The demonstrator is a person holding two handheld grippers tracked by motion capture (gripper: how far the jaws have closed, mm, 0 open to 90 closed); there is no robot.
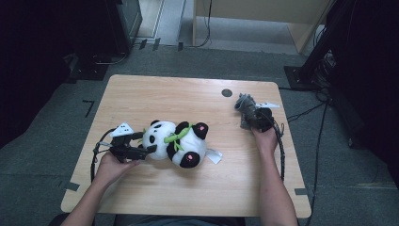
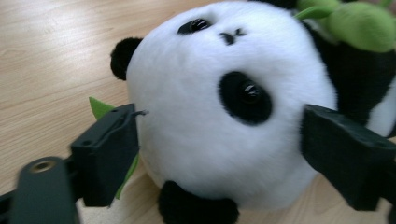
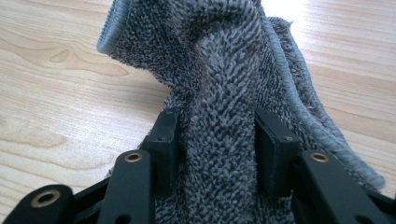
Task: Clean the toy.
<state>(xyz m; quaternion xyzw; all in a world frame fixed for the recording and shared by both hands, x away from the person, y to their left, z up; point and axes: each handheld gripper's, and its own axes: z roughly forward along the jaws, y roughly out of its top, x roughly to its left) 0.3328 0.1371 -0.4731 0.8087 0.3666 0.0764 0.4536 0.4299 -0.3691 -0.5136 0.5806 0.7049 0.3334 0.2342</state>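
From where I stand, this looks like the gathering step: each hand is settling its tool onto 1 soft thing on the light wooden table [image 1: 141,96].

The left gripper [image 1: 146,142] lies low at the table's left side, its 2 black jaws spread wide on either side of the white head of the black-and-white plush panda with the green bamboo sprig [image 1: 176,143]. In the left gripper view the jaws flank that head [image 2: 219,121], at or just off the fur, with no squeeze in the plush that I can see, so I judge the toy framed but not yet gripped. The panda lies on its side near the middle of the table.

The right gripper [image 1: 254,114] is at the far right, near the back edge. Its jaws stand narrow, pinching a raised fold of the grey terry cloth [image 3: 219,93], whose rest drapes on the wood.

Next, I would guess, the left jaws need to close gently on the head, while the right hand keeps its pinch to lift the cloth.
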